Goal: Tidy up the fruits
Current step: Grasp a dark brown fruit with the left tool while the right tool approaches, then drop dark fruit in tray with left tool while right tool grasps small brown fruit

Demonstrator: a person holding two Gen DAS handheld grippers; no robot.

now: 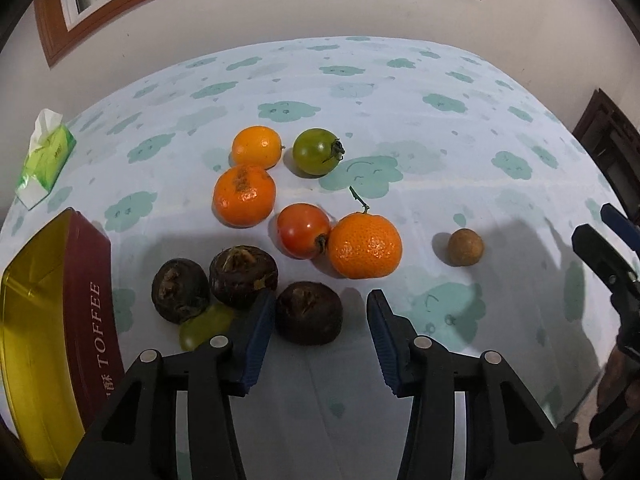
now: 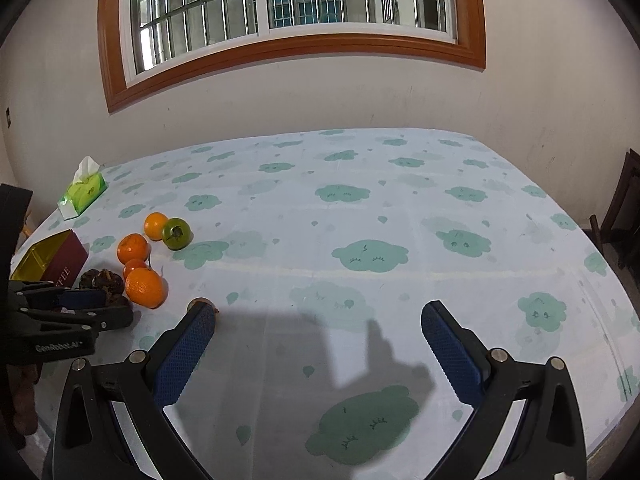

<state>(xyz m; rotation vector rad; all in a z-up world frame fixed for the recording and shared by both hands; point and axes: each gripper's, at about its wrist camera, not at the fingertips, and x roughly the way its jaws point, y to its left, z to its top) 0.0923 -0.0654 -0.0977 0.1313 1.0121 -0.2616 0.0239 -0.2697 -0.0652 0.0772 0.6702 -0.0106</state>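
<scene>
My left gripper [image 1: 321, 312] is open, its fingers on either side of a dark brown water chestnut [image 1: 309, 313] that lies on the cloth. Two more chestnuts [image 1: 243, 276] [image 1: 180, 290] lie to its left, with a green grape [image 1: 205, 325] partly hidden behind my left finger. Beyond lie three oranges [image 1: 365, 245] [image 1: 244, 195] [image 1: 256, 147], a red tomato [image 1: 304, 231] and a green tomato [image 1: 317, 151]. A small brown longan [image 1: 465, 247] lies alone at the right. My right gripper [image 2: 318, 330] is open and empty over bare cloth, right of the fruit [image 2: 145, 286].
An open red and gold toffee tin [image 1: 86, 280] stands at the left, also in the right wrist view [image 2: 66, 258]. A green tissue pack [image 1: 46, 158] lies at the far left. The table has a cloud-print cloth [image 2: 360, 208]. A dark chair [image 2: 624, 216] stands at the right.
</scene>
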